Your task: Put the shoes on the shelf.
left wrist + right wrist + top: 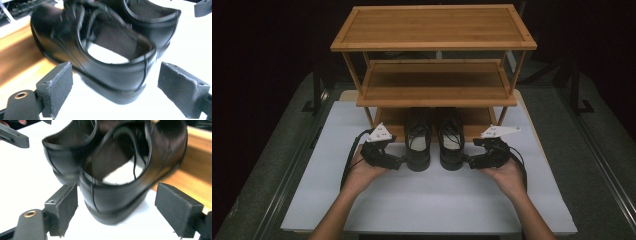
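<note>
Shoes: left shoe (418, 142) and right shoe (451, 142) side by side, long axes 6–12, toes at 12 under wooden rack (432, 85), toes hidden | my left gripper (401, 162) spread wide around left heel | my right gripper (468, 162) spread wide around right heel

Dim overhead; close-ups blurred (overexposed).

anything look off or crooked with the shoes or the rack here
Nothing stands out. The two black shoes, left shoe and right shoe, stand upright side by side, toes on the rack's bottom shelf, heels out on the white mat. The left gripper and right gripper are open at the heels.
</note>
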`<action>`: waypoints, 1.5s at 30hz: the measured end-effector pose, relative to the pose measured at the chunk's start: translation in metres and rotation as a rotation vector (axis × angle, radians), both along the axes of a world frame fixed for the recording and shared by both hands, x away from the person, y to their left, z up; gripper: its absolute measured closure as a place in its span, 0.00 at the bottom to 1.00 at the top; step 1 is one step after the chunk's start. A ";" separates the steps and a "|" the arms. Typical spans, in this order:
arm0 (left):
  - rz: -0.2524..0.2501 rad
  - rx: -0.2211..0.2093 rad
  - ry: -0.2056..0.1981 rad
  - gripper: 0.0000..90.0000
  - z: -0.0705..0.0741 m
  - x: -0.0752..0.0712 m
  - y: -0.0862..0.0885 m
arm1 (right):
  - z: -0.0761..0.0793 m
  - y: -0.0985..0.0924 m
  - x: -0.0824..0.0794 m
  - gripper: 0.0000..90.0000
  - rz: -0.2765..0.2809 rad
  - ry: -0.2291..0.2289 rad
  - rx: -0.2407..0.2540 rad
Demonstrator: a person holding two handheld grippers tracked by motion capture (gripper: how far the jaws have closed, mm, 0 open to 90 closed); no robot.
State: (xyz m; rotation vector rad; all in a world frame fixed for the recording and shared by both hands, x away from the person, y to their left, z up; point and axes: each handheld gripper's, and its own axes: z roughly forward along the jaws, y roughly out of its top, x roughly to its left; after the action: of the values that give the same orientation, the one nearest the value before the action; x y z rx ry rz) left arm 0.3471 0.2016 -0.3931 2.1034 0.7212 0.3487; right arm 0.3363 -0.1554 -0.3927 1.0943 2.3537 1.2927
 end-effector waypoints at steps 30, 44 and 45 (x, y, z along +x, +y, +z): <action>-0.051 0.137 0.047 0.05 -0.060 0.012 -0.031 | -0.063 0.026 0.016 0.13 0.058 0.077 -0.054; -0.034 0.152 0.031 0.07 -0.060 0.012 -0.039 | -0.064 0.038 0.011 0.22 0.041 0.050 -0.068; -0.034 0.153 0.030 0.07 -0.060 0.012 -0.040 | -0.063 0.039 0.011 0.22 0.038 0.047 -0.067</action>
State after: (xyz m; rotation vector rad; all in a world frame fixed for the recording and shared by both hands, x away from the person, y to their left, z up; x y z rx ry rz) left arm 0.3590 0.1620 -0.4530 2.2665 0.6940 0.3648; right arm 0.3469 -0.1168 -0.4559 1.0757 2.4443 1.2038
